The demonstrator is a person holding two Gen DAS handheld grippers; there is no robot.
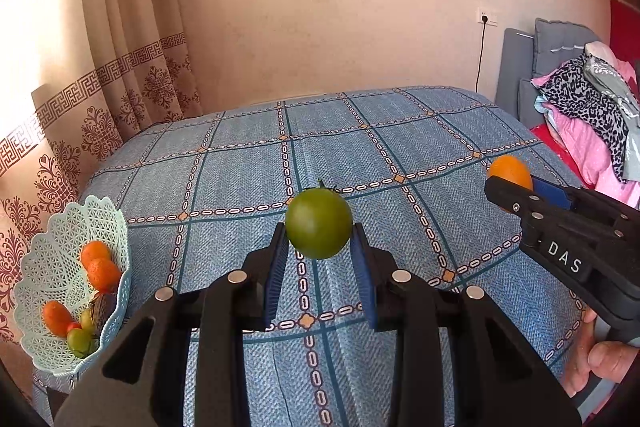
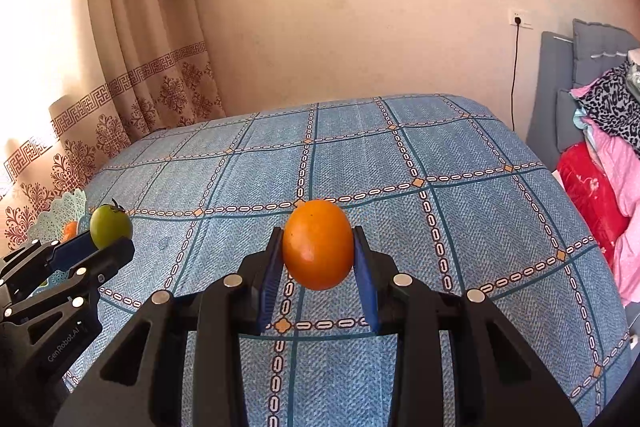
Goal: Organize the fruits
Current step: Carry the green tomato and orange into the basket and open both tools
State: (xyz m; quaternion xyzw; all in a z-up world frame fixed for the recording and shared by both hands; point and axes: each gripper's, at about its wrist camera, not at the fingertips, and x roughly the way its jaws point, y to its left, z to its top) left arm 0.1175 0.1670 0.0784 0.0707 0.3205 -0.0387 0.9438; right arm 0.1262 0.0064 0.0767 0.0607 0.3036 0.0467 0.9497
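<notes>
The light blue lattice basket is sitting at the left edge of the table, and its contents are partly blocking one another: three orange fruits are showing clearly, with what look like two small greenish ones, a red bit and a dark object tucked low behind the near wall, too crowded to count for certain. From the right wrist view only a sliver of the basket's scalloped rim is peeking out behind the other tool. The far tips of the right gripper's fingers are hiding behind its fruit in the left wrist view, and a hand holding that tool is being cut off by the frame's right edge.

Two fruits are being carried, one per tool. The left gripper is pinching a green tomato between its blue pads, holding it above the blue checked tablecloth, right of the basket. The right gripper is clamping an orange fruit the same way, also in the air over the cloth. Each view is catching the other tool at its side: the green tomato is showing at left and the orange fruit at right.

Beside the table, a heap of pink and leopard-print bedding is running out of frame.
</notes>
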